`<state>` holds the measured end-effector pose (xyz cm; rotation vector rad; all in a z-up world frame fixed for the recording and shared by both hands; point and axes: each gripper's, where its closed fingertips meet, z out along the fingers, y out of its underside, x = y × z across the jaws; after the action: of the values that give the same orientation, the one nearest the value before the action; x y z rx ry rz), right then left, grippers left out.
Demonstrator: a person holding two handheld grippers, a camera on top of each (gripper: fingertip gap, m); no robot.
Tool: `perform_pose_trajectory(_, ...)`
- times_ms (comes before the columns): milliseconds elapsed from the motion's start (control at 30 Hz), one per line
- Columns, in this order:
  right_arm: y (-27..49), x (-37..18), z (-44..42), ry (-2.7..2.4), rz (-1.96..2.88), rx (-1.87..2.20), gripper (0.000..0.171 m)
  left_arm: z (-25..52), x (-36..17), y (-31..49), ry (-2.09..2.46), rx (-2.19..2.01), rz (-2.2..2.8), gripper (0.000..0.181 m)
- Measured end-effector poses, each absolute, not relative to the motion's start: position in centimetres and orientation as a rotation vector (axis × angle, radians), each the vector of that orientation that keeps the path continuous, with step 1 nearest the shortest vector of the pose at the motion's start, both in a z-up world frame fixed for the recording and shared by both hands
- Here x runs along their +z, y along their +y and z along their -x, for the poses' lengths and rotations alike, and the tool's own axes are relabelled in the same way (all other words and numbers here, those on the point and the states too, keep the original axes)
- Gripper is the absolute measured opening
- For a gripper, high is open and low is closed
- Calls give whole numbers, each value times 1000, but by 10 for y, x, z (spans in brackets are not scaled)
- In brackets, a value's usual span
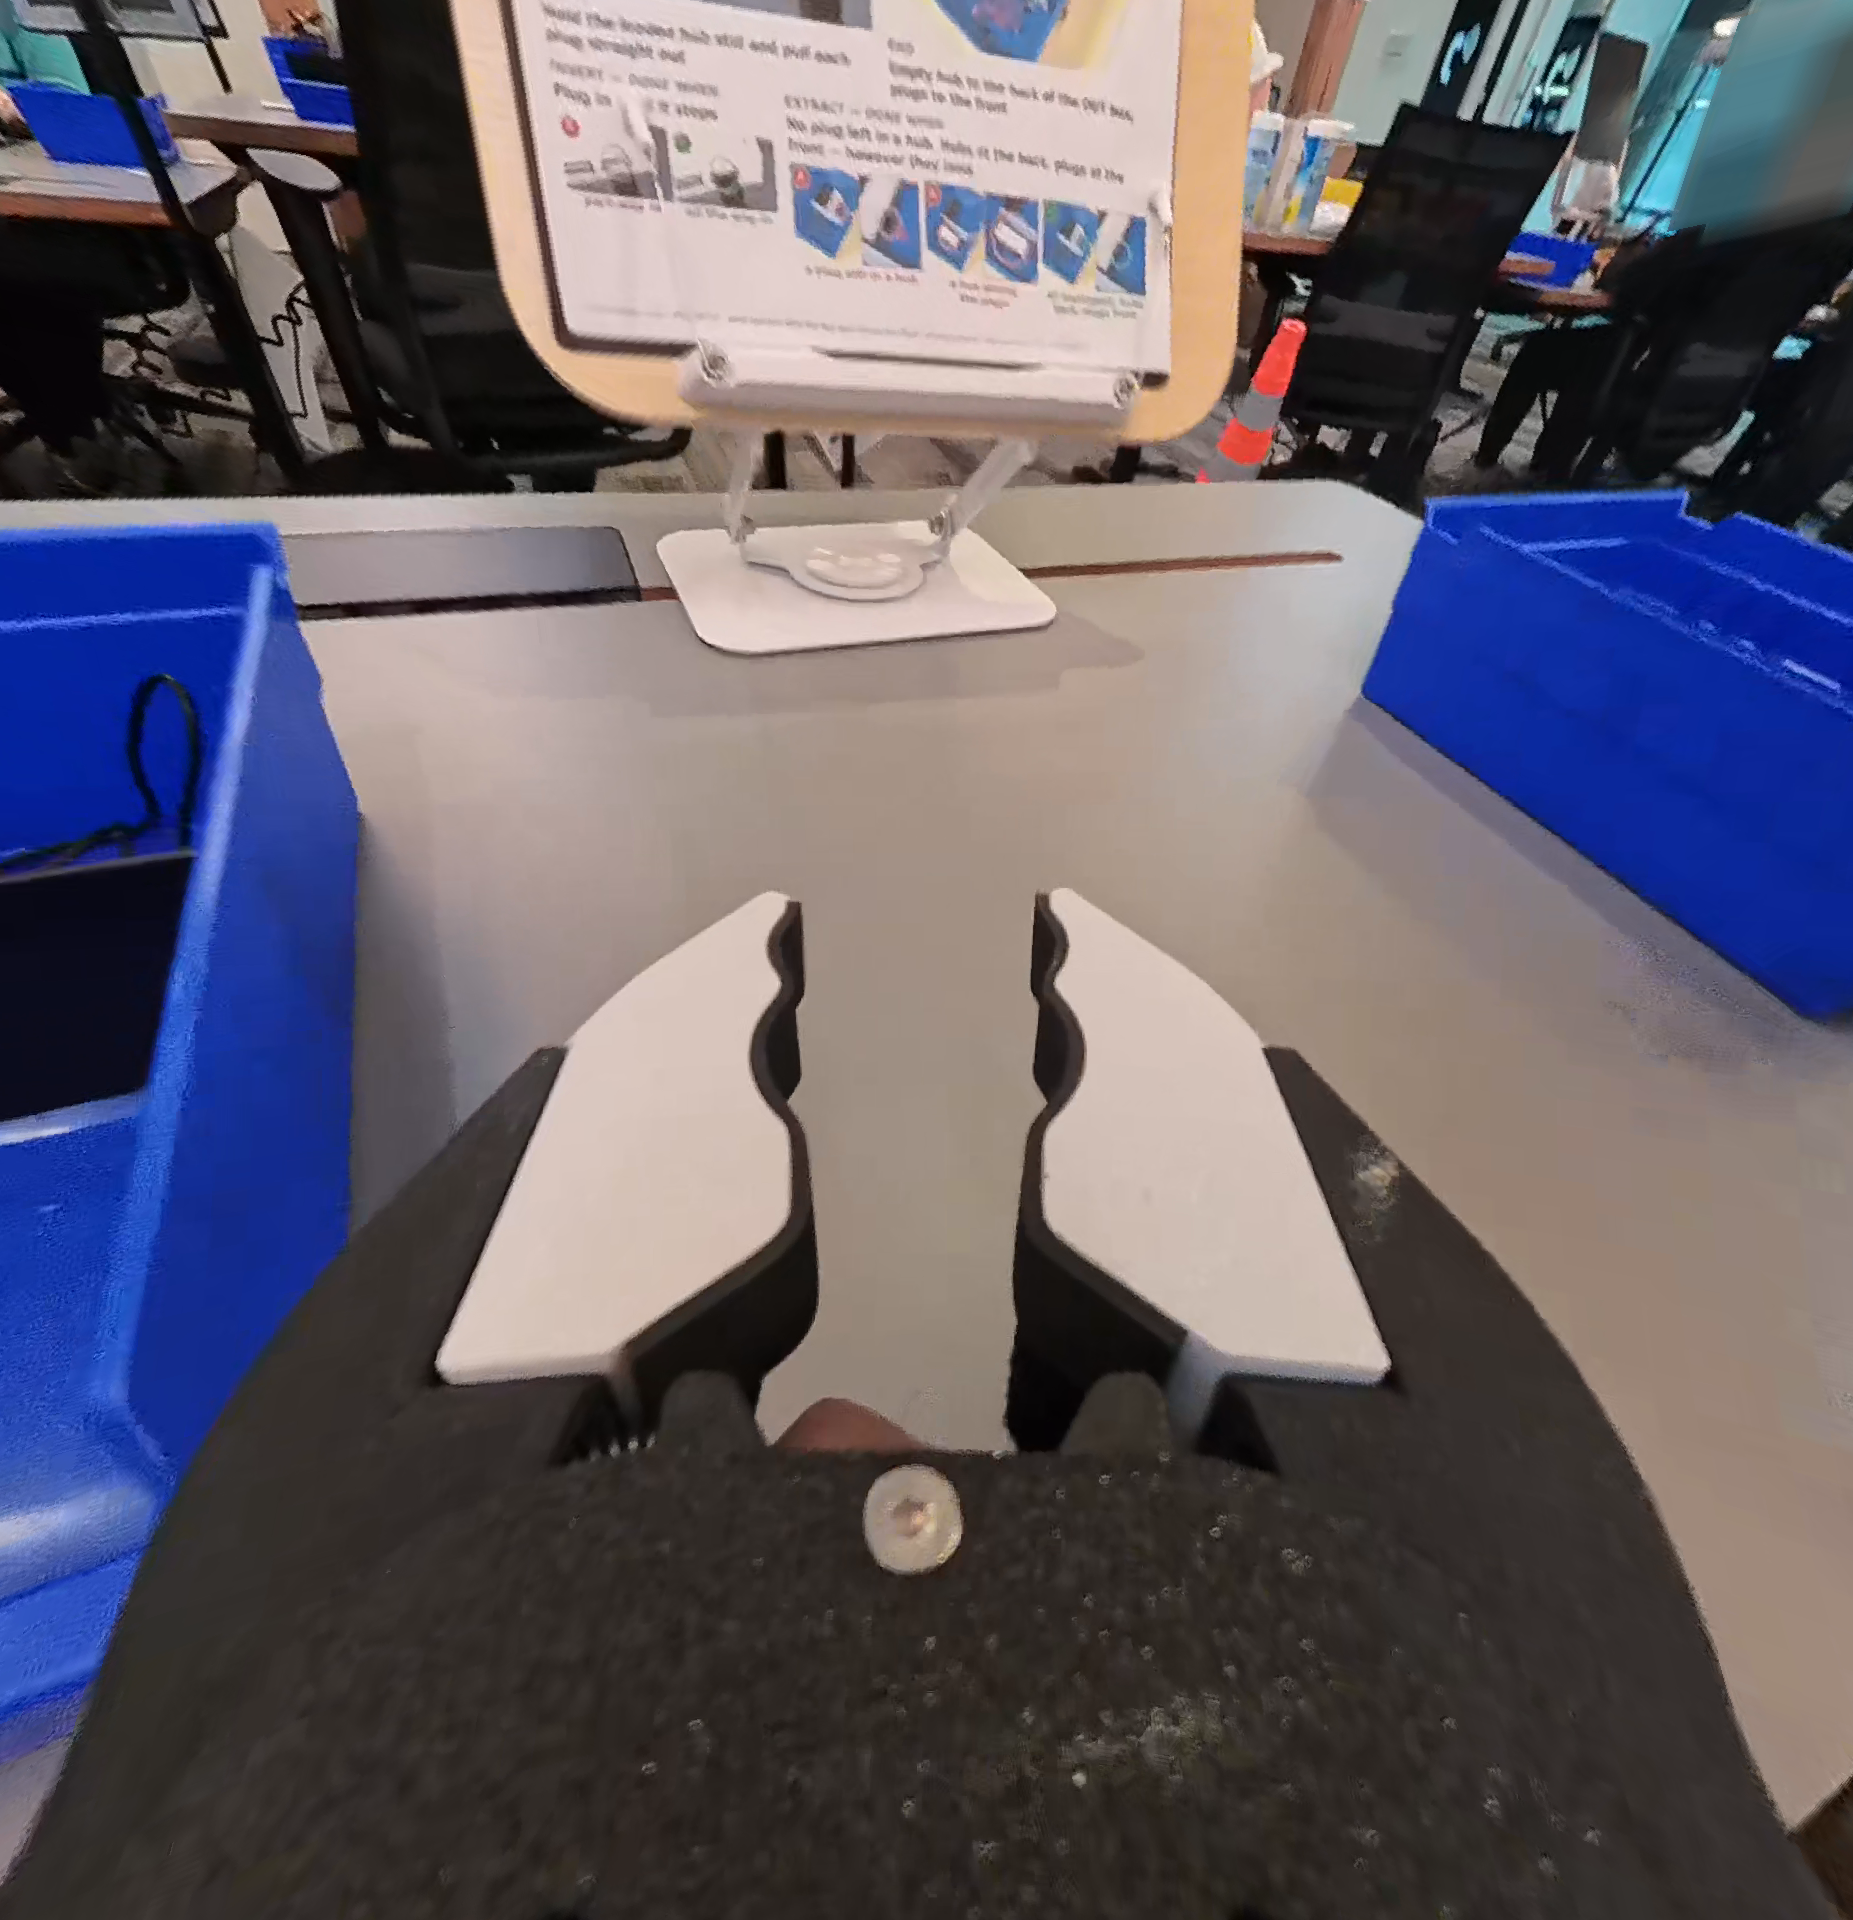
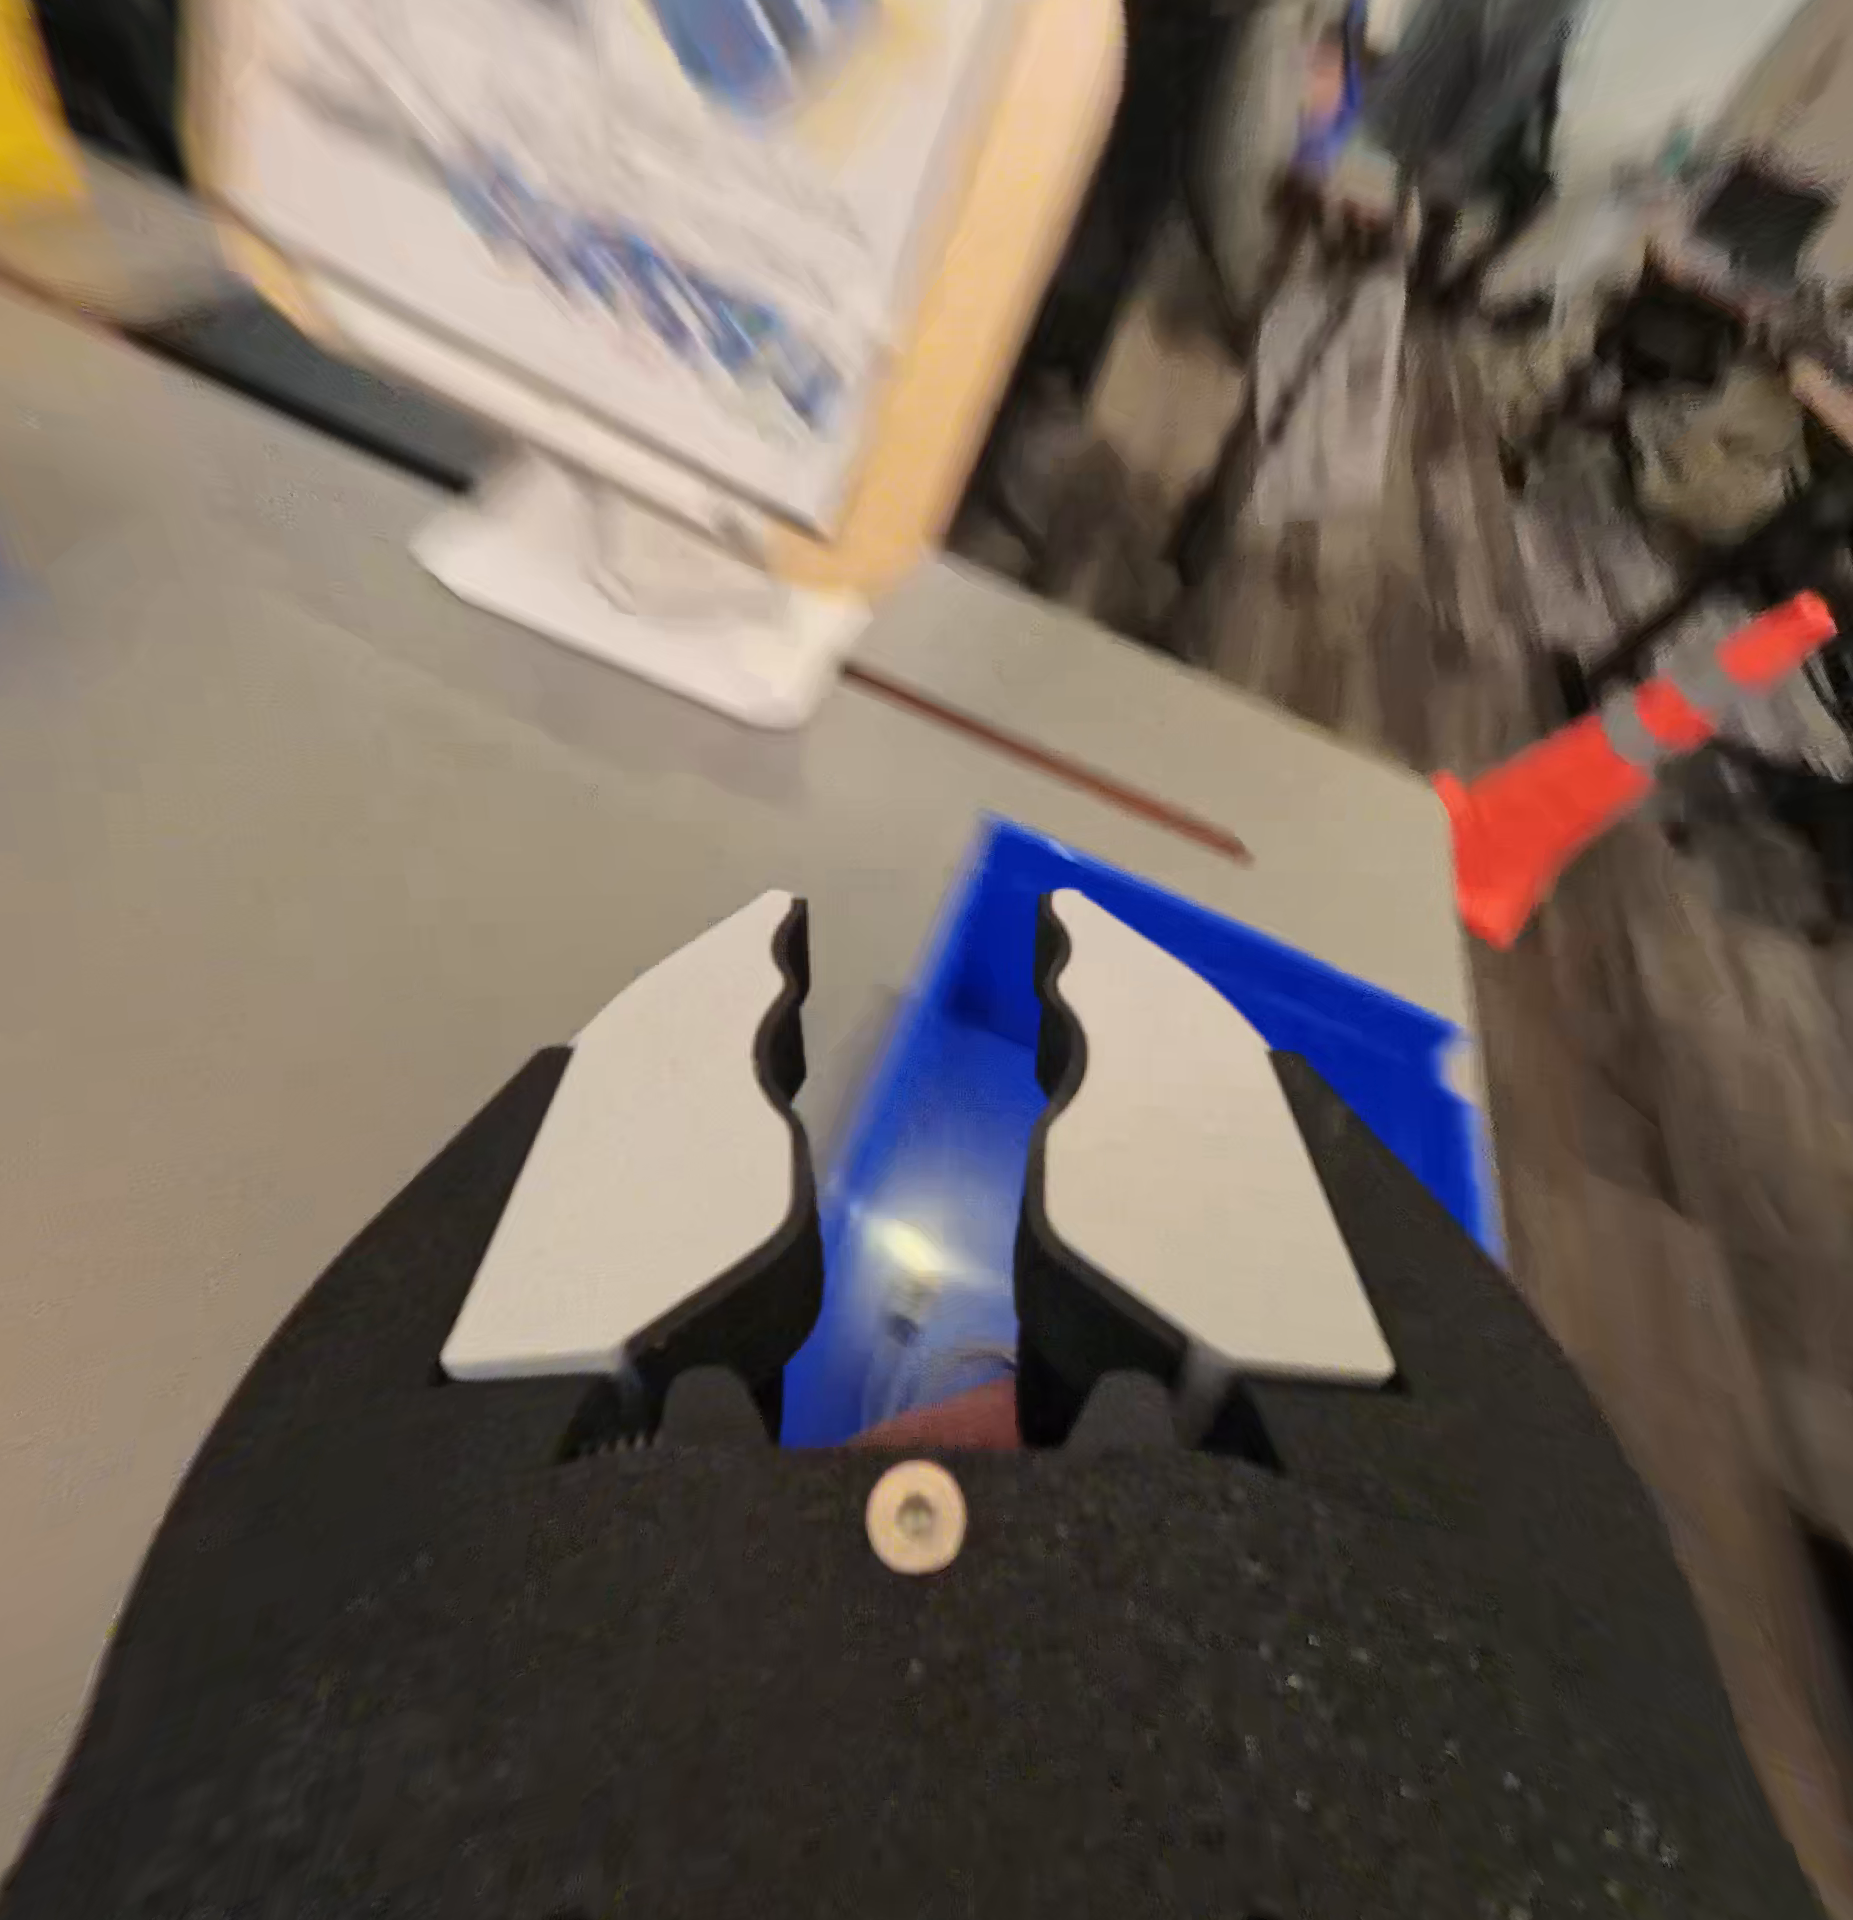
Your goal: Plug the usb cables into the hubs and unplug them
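Observation:
My left gripper (image 1: 917,914) is open and empty, held over the bare grey table (image 1: 901,769). To its left stands a blue bin (image 1: 267,935) with a thin black cable (image 1: 163,758) looping above a dark divider inside it. A second blue bin (image 1: 1649,727) stands at the right. My right gripper (image 2: 920,914) is open and empty, held above that right bin (image 2: 1265,987). The right wrist view is blurred by motion. A pale blurred object (image 2: 917,1268) lies in the bin between the fingers. I see no hub clearly in either view.
An instruction sheet on a wooden board (image 1: 860,187) stands on a white stand (image 1: 860,587) at the table's back middle. An orange cone (image 2: 1618,748) stands on the floor beyond the table's right corner. Chairs and other tables stand behind. The tips of one gripper are about 40 centimeters away from the tips of the other.

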<state>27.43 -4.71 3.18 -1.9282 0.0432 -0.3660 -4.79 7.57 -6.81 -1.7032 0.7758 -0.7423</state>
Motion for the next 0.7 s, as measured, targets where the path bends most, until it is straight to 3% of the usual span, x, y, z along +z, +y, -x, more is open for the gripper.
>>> perform_pose_trajectory(133,-48,29,-174,69,1687,-221,46,49,-55,79,767,-712,1682,46)
perform_pose_trajectory(367,-35,-84,-115,249,1794,-52,52,50,-76,63,800,-739,1757,58)
perform_pose_trajectory(500,-32,-94,-115,192,1829,-123,53,53,-84,58,801,-761,1779,68)
perform_pose_trajectory(700,-31,-92,-113,212,1821,-23,51,53,-85,54,830,-777,1787,67)
